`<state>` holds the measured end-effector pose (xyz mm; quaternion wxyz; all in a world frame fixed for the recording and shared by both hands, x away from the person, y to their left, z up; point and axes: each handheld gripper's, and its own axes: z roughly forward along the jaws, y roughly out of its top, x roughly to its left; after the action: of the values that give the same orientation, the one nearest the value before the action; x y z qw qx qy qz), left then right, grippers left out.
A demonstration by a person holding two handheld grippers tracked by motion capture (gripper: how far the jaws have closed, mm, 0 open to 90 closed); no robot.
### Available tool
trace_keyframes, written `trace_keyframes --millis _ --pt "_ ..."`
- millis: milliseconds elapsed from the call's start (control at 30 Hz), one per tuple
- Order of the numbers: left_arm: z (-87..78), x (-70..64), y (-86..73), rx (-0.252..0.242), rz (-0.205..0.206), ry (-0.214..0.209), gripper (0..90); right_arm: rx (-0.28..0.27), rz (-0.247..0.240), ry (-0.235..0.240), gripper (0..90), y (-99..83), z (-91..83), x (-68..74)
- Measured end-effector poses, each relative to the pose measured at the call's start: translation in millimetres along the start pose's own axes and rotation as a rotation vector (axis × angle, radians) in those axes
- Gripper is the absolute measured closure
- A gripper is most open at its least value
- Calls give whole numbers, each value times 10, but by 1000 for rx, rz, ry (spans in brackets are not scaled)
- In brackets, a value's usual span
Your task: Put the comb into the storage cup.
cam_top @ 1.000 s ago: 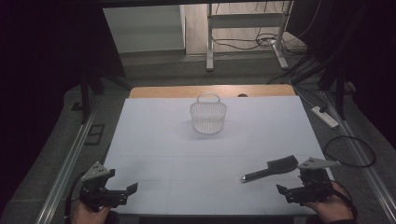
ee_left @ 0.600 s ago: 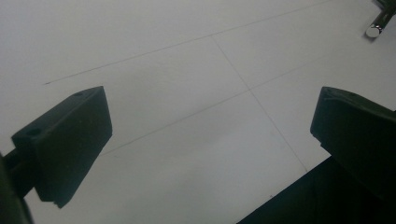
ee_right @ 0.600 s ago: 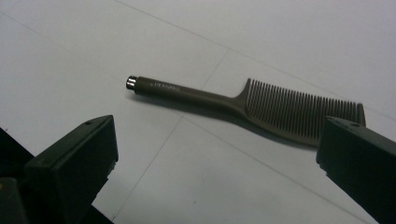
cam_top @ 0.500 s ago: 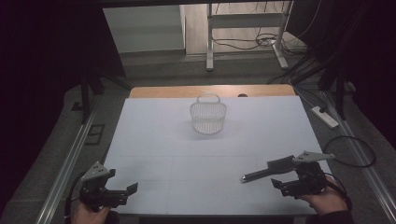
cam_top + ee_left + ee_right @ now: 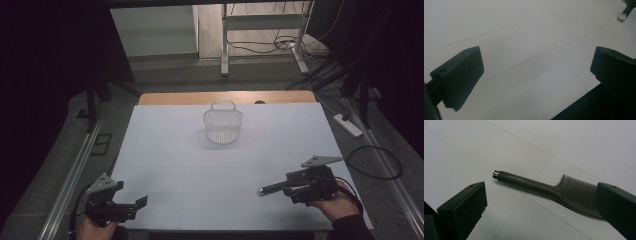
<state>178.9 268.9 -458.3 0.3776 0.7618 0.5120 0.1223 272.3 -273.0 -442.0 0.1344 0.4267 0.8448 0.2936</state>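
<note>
Right gripper (image 5: 540,202) hangs with jaws wide apart over the dark comb (image 5: 549,188) lying on the white surface (image 5: 200,165); its gripper view reveals teeth the high view hides.

The comb (image 5: 541,187) lies on the table (image 5: 165,150), the basket (image 5: 223,123) well behind it.

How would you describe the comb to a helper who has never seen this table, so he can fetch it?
Start at the white table and go to its near right corner, where the right gripper hovers with jaws open. Beneath it lies the comb, flat on the table. Unlike the pale mesh basket farther back, it is dark, slim, with a metal-tipped handle.
</note>
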Motion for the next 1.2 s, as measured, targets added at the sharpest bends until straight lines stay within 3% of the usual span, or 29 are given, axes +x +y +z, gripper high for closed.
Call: trace_keyframes --millis 200,367,733,1200 --pt "-1 4 0 0 0 -2 0 19 2 14 0 65 69 17" --pt "-2 4 -1 -2 0 -4 0 42 -25 18 0 104 137 29" --pt "-6 8 -4 -5 -1 -8 0 81 3 35 0 256 244 88" --pt "-6 14 -3 -7 -4 -14 0 106 -42 58 0 471 413 194"
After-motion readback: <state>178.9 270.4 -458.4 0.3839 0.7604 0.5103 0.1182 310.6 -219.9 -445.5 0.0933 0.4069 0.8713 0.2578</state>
